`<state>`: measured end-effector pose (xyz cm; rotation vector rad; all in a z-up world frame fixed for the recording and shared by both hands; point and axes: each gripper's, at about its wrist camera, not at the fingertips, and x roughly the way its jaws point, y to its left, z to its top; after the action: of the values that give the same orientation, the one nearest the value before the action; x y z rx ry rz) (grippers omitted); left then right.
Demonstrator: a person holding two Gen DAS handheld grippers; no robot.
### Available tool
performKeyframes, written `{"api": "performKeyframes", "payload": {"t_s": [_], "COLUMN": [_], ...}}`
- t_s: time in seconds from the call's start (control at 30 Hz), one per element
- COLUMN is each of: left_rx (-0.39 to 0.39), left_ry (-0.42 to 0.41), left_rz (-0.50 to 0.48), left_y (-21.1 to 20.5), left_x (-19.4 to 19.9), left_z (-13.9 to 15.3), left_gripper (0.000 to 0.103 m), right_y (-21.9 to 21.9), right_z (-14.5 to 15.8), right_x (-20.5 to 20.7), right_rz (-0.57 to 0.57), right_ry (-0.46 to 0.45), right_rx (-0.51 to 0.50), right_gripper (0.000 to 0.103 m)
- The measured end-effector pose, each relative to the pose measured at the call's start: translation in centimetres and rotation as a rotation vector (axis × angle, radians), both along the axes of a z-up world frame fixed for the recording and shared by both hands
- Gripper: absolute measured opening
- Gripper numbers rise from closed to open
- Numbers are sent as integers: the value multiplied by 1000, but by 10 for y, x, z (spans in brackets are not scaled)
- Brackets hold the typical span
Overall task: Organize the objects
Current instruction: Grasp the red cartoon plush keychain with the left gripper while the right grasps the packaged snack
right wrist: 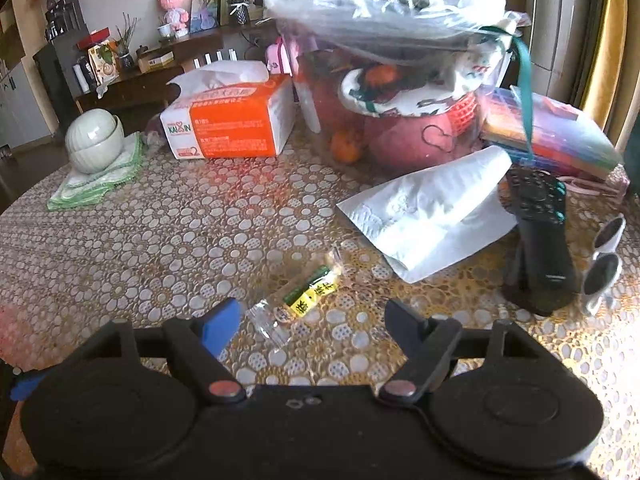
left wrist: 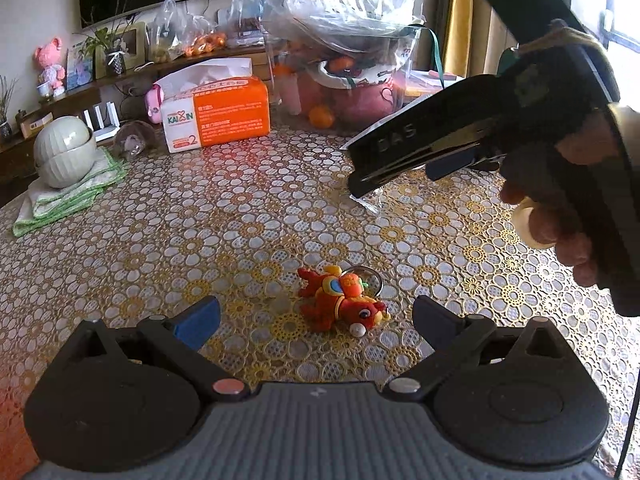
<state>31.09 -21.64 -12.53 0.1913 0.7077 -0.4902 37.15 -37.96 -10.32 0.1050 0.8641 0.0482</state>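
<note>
Both grippers spread wide over my flowered tablecloth [left wrist: 240, 216], neither holding anything.

My left gripper [left wrist: 316, 318] frames a red toy keychain [left wrist: 344, 300] lying on the cloth; my right gripper [right wrist: 312, 320] frames a clear sachet [right wrist: 304, 296] with a yellow-green label I cannot read. Behind, an orange tissue pack [right wrist: 232, 124] reads "KAIXIN" and "2". A clear plastic bag [right wrist: 384, 12] holds a red basket [right wrist: 416, 136] and oranges.
</note>
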Motion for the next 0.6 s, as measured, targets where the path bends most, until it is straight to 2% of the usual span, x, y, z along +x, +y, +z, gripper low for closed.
{"api": "performKeyframes", "payload": {"t_s": [0.13,0.2,0.27,0.4,0.47,0.53,0.6], "left_rx": [2,6,13,-1,-8,-2,13], "left_ry": [-10,-18,-20,-22,-21,-25,-34], "left_rz": [-20,-29,-40,-55,-69,-81,-82], "left_y": [-5,-7,-8,-10,-11,-14,-17], "left_x": [1,1,1,0,-1,-2,-4], "left_z": [-3,-5,-6,-7,-7,-5,-5], "left_gripper": [100,94,82,71,56,51,51], "right_y": [2,3,3,5,7,9,9], "right_z": [-9,-12,-13,-13,-13,-12,-12], "right_x": [7,9,9,9,9,10,11], "right_rz": [3,1,3,14,22,30,31], "right_ry": [10,13,9,2,-2,-10,-13], "right_rx": [-12,-14,-19,-28,-39,-53,-56], "right_gripper": [78,77,77,75,68,58,49]}}
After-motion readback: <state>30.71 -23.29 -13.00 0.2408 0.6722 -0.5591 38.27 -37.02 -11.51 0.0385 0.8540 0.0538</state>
